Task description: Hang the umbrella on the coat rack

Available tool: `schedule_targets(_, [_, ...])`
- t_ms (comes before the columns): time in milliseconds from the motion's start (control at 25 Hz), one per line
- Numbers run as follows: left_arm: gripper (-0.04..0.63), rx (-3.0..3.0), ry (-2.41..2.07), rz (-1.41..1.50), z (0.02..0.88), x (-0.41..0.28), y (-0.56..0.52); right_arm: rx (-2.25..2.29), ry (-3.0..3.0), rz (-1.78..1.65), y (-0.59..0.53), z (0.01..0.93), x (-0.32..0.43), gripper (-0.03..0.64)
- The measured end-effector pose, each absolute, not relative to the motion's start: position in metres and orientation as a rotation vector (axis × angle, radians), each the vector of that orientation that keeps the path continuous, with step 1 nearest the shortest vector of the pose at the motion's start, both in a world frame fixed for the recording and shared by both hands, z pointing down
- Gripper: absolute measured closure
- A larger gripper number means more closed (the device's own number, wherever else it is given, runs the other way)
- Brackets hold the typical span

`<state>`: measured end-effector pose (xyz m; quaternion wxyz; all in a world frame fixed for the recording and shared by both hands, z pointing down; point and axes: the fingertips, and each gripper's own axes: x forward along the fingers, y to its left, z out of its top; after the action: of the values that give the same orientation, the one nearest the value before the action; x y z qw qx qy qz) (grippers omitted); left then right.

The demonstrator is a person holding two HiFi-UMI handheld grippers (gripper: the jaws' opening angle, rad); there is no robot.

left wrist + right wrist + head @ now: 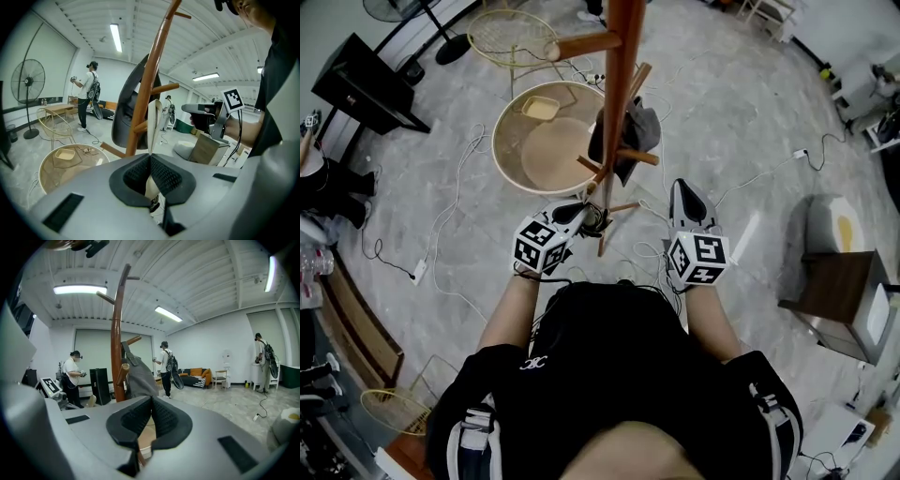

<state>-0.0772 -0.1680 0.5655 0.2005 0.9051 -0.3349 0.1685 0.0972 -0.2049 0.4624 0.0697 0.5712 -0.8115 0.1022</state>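
So this looks like the hanging step itself, close to wrapping up. The umbrella (626, 131) is, as far as I can tell, that dark grey bundle of fabric draped against the rack (619, 84) about halfway up, right by a side peg (123, 373). I can't see for sure whether it's properly hooked on the peg or just leaning on it.

The left gripper (579, 216) sits low, close to the pole, with its jaws clamped tight on a thin pale strap (153, 126). The strap runs up from the pads toward the grey bundle, so I'm reading it as the umbrella's own loop, but I can't see where it joins. The right gripper (686, 192) is off to the other side of the pole, well clear of the fabric, with its jaws pressed together and nothing in them.

Next move, I'd guess: make sure the strap or fabric really sits over the peg and carries the weight, then let go with the left and back away without dragging it off. The right one could steady the bundle if it starts to slide.
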Motion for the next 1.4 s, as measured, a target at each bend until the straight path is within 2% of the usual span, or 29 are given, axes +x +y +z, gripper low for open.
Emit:
schedule_targets(640, [0.579,2.513,-0.926,0.474,0.582,-0.083,-0.178,1.779,-2.368,0.312,-0.193,0.467,0.11,0.6])
schedule_targets(1400, [0.579,2.531,-0.899,0.52,0.617,-0.059,-0.196,1.882,-2.267,0.309,-0.169,0.468,0.137,0.6])
